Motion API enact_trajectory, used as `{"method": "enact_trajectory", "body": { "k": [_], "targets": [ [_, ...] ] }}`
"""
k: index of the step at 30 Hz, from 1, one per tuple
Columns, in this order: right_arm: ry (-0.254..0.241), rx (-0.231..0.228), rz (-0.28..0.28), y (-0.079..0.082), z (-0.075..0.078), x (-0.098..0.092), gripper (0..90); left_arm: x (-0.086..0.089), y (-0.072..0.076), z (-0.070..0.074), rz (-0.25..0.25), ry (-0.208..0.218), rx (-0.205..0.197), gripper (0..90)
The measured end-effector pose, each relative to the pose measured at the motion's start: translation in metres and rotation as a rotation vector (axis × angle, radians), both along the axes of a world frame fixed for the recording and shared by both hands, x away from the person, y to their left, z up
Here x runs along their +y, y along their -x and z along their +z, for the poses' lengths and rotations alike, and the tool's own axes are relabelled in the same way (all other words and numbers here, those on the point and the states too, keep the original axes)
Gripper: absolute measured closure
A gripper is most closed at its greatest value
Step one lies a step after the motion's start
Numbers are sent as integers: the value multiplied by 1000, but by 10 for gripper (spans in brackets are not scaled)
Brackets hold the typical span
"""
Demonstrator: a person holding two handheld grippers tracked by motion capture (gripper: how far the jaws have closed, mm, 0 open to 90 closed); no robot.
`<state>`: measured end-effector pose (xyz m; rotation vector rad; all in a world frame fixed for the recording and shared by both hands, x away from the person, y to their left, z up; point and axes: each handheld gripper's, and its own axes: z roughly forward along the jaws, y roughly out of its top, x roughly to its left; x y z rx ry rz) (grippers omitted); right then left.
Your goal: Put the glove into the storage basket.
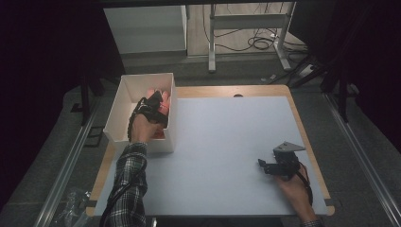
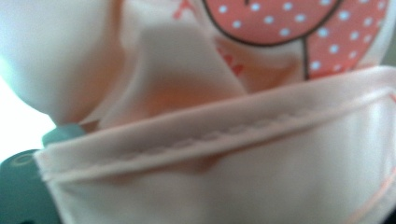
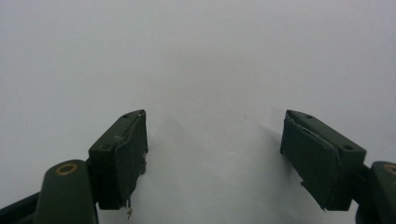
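- Left hand-held gripper (image 1: 158, 101) sits inside the white box (image 1: 124, 94), far left, against pink dotted cloth (image 2: 243, 154); grip unclear.
- Right hand-held gripper (image 3: 212, 156), near right, jaws spread over the bare counter (image 1: 222, 142).

The right gripper (image 3: 212, 158) looks along its two dark fingers (image 3: 119, 158), which rise from the near edge of the view and stand wide apart with nothing between them. The left finger leans inward and shows a brass-coloured screw head on its mount near the bottom left corner. The right finger has a rough, chipped inner edge on its pad. Below and beyond them lies the pale, plain surface of the counter (image 3: 201, 56), evenly lit, with a soft shadow beside each finger.
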<state>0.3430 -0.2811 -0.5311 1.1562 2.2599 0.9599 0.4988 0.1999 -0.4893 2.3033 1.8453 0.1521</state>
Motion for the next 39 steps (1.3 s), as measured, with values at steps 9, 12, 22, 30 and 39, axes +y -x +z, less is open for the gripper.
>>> {"method": "enact_trajectory", "body": {
  "k": [9,12,22,30,39],
  "targets": [
    [1,0,0,0,0,0,232,2,9,12,-9,45,-34,48],
    [1,0,0,0,0,0,232,3,14,16,-21,58,-58,49],
    [2,0,0,0,0,0,232,12,34,27,-48,100,-134,54],
    [2,0,0,0,0,0,232,20,49,40,-91,68,-243,55],
    [3,0,0,0,0,0,232,27,63,47,-109,100,-326,38]
  ]
}}
